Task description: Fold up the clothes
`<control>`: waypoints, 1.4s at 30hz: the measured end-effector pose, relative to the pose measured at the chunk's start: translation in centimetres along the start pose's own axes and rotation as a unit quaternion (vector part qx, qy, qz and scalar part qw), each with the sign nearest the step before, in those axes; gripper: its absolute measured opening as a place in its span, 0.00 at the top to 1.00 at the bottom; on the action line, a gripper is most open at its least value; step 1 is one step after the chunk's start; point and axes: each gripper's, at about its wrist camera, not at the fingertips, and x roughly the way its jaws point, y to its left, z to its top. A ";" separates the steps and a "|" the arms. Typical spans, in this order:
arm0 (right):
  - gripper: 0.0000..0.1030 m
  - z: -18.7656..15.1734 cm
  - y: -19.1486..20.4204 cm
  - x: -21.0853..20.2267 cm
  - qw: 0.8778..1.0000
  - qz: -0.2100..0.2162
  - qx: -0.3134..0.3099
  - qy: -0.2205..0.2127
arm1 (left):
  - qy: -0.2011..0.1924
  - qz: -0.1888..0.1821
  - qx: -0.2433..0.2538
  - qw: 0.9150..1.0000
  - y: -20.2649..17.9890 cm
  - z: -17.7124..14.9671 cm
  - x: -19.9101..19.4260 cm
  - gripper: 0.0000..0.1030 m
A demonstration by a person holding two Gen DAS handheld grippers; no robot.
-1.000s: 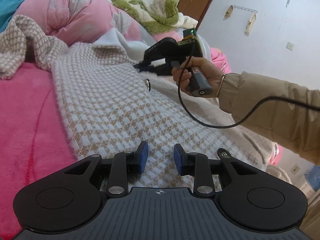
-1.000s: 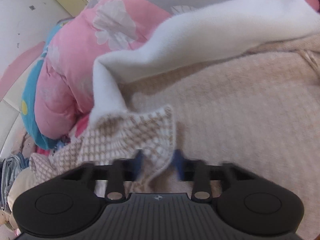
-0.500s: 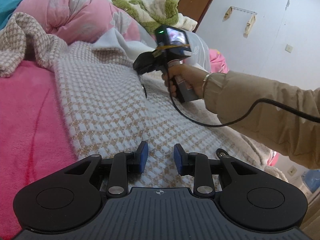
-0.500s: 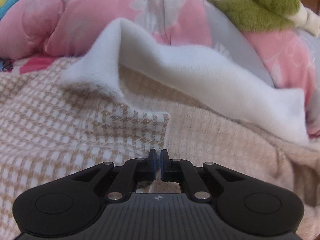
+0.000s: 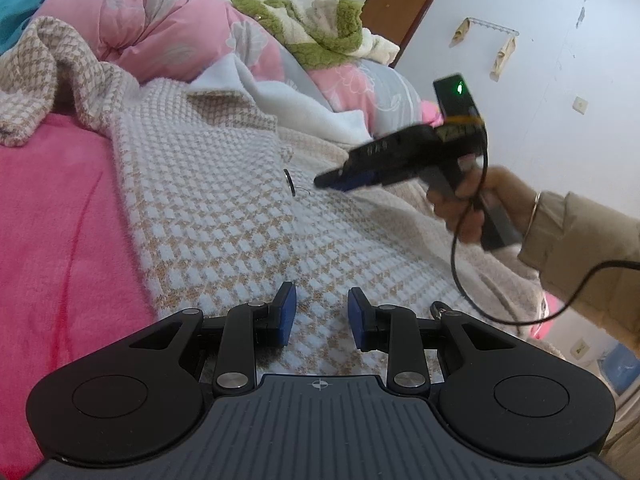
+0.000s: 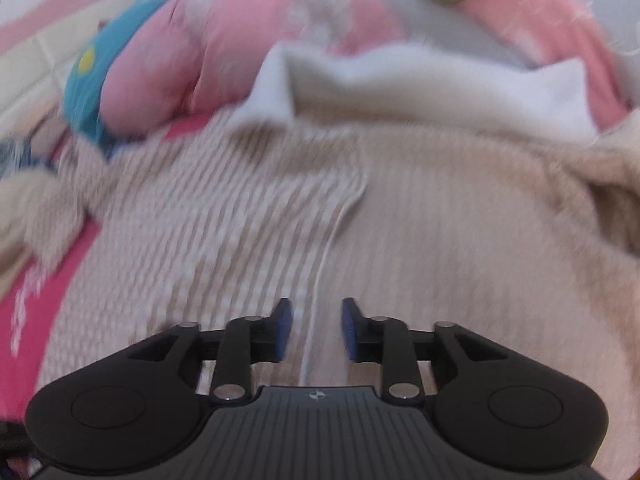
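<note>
A beige and white houndstooth jacket (image 5: 224,208) lies spread across a bed covered with a bright pink blanket (image 5: 56,240). In the left wrist view the jacket fills the middle of the picture, running from the near edge up toward 11 o'clock, where one sleeve (image 5: 36,80) is bunched in folds on the blanket. Its white fleece collar (image 5: 280,100) sits at about 12 o'clock, resting against a pink floral quilt (image 5: 160,20). A dark round button (image 5: 289,181) shows on the jacket's front edge near the centre.

The left gripper (image 5: 322,316) hangs low over the jacket's hem, its blue-padded jaws parted with only the fabric visible between them, holding nothing.

At 3 o'clock in the same view, a person's hand (image 5: 476,204) in a tan sleeve (image 5: 584,248) holds the right gripper (image 5: 332,181) by its handle above the jacket, its tip pointing toward the button, just beside it. A black cable (image 5: 464,272) loops down from it.

The right wrist view is blurred. The right gripper (image 6: 315,330) shows its jaws spread apart and empty, with the jacket's front edge (image 6: 340,224) running up between them toward the white collar (image 6: 420,80) at 12 o'clock.
</note>
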 end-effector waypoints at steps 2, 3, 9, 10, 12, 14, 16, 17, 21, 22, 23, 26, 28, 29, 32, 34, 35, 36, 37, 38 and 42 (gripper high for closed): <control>0.66 -1.0 0.1 0.4 1.000 0.014 0.003 0.008 | 0.000 -0.001 -0.002 1.000 0.0 0.0 0.0 0.72; 0.66 -1.3 0.1 0.3 1.000 0.016 0.006 0.004 | 0.000 -0.001 -0.003 1.000 0.1 0.0 -0.1 0.72; 0.97 -2.2 1.7 -1.4 0.999 -0.013 -0.027 -0.036 | 0.001 -0.001 -0.002 1.000 0.1 0.1 -0.1 0.72; 0.97 -2.5 1.9 -1.6 0.998 -0.027 -0.029 -0.040 | 0.001 -0.002 -0.002 1.000 0.1 0.1 -0.1 0.72; 0.97 -2.9 2.2 -1.9 0.997 -0.053 -0.033 -0.048 | 0.001 -0.003 -0.003 1.000 0.1 0.1 -0.1 0.72; 0.97 -3.4 2.6 -2.3 0.995 -0.079 -0.038 -0.057 | 0.002 -0.003 -0.004 1.000 0.1 0.1 0.0 0.72; 0.97 -3.9 2.8 -2.4 0.992 -0.103 -0.043 -0.061 | 0.002 -0.004 -0.005 1.000 0.1 0.2 -0.1 0.72; 0.96 -4.1 2.7 -1.6 0.992 -0.107 -0.047 -0.050 | 0.002 -0.003 -0.005 1.000 0.1 0.2 -0.1 0.72; 0.86 -3.2 2.9 -1.9 0.985 -0.153 -0.044 -0.067 | 0.004 -0.003 -0.006 1.000 0.1 0.2 -0.1 0.72; 0.86 -3.0 3.1 -2.4 0.982 -0.164 -0.051 -0.075 | 0.004 -0.004 -0.007 1.000 0.2 0.2 -0.1 0.72; 0.85 -2.9 3.3 -2.9 0.981 -0.168 -0.056 -0.082 | 0.004 -0.004 -0.007 1.000 0.2 0.2 -0.1 0.72; 0.85 -3.6 3.4 -5.2 0.992 -0.080 -0.040 -0.092 | 0.006 -0.002 -0.008 1.000 0.1 0.2 -0.2 0.72; 0.84 -4.5 3.6 -6.6 0.995 -0.013 -0.029 -0.092 | 0.008 0.001 -0.009 1.000 0.0 0.3 -0.3 0.72; 0.84 -5.2 3.8 -6.8 0.996 0.001 -0.029 -0.088 | 0.009 0.003 -0.009 1.000 -0.1 0.3 -0.3 0.72; 0.84 -7.6 3.5 -6.7 0.998 0.019 -0.026 -0.061 | 0.013 0.010 -0.012 1.000 -0.4 0.4 -0.5 0.72; 0.82 -8.8 2.1 -6.2 0.999 -0.027 -0.004 -0.044 | 0.016 0.016 -0.015 1.000 -0.7 0.6 -0.8 0.71; 0.80 -9.4 1.4 -6.2 0.998 -0.045 0.011 -0.038 | 0.017 0.021 -0.015 1.000 -0.9 0.7 -1.0 0.70; 0.79 -9.7 0.6 -7.1 0.997 -0.046 0.040 -0.043 | 0.017 0.026 -0.015 0.999 -1.1 0.8 -1.3 0.70; 0.79 -10.0 -0.2 -7.9 0.995 -0.046 0.068 -0.048 | 0.017 0.031 -0.014 0.999 -1.3 0.9 -1.6 0.69; 0.77 -10.4 -0.9 -8.8 0.993 -0.046 0.092 -0.054 | 0.017 0.037 -0.015 0.999 -1.5 0.9 -1.9 0.68; 0.75 -13.4 -2.1 -12.5 0.989 -0.030 0.124 -0.069 | 0.023 0.061 -0.020 0.998 -2.0 1.0 -3.2 0.68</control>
